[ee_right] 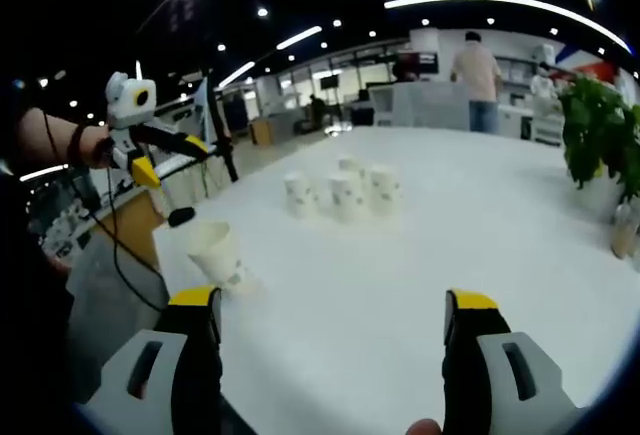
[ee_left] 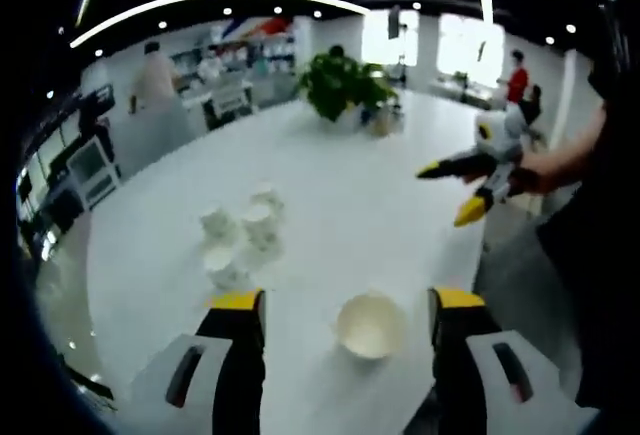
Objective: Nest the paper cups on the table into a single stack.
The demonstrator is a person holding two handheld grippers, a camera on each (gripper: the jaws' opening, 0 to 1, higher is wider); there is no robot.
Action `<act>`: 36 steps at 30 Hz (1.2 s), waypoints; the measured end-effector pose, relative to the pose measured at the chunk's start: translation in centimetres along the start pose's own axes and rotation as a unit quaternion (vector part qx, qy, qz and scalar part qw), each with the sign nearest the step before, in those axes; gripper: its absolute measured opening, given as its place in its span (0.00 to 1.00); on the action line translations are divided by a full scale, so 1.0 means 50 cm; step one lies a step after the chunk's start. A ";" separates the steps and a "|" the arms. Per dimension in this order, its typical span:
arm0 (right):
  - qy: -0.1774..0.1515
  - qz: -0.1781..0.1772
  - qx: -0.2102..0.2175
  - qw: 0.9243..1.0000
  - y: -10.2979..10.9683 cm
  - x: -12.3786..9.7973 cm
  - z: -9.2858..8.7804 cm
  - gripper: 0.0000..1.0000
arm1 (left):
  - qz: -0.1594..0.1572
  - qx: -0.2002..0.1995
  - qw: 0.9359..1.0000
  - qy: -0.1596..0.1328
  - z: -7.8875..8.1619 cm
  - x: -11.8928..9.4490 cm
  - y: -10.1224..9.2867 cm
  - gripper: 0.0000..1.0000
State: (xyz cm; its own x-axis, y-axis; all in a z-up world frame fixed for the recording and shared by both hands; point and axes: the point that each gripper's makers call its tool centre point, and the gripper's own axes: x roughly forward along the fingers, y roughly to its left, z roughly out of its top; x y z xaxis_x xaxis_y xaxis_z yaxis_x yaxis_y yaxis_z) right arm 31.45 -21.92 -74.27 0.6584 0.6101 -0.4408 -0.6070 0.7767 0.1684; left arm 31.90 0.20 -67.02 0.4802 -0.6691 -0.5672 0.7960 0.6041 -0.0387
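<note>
Several white paper cups (ee_left: 245,230) stand close together mid-table, and in the right gripper view the same cluster (ee_right: 345,190) is ahead of my jaws. One more paper cup (ee_left: 370,325) stands alone near the table's edge, its mouth facing the left camera. My left gripper (ee_left: 348,300) hovers over it, open, with the jaws wide on either side and not touching. My right gripper (ee_right: 332,300) is open with nothing between its jaws. It also appears at the right, off the table's edge (ee_left: 450,193). The lone cup (ee_right: 220,253) sits below the raised left gripper (ee_right: 170,155).
A potted plant (ee_left: 345,85) stands at the far end of the white table (ee_left: 400,215), with a small bottle (ee_right: 625,225) beside it. People stand at counters in the background. The near table edge (ee_right: 170,255) runs just by the lone cup.
</note>
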 end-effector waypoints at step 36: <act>0.017 -0.004 -0.065 0.998 -0.006 0.028 0.067 0.90 | 0.033 -0.024 0.997 -0.072 0.005 -0.022 0.077 0.99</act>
State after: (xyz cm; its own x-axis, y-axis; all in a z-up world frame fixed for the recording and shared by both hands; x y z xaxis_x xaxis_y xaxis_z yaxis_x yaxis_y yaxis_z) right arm 34.06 -20.77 -72.01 0.6495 0.5957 -0.4726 -0.6553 0.7538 0.0496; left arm 34.54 3.15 -66.33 0.5817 -0.6802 -0.4461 0.7440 0.6666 -0.0462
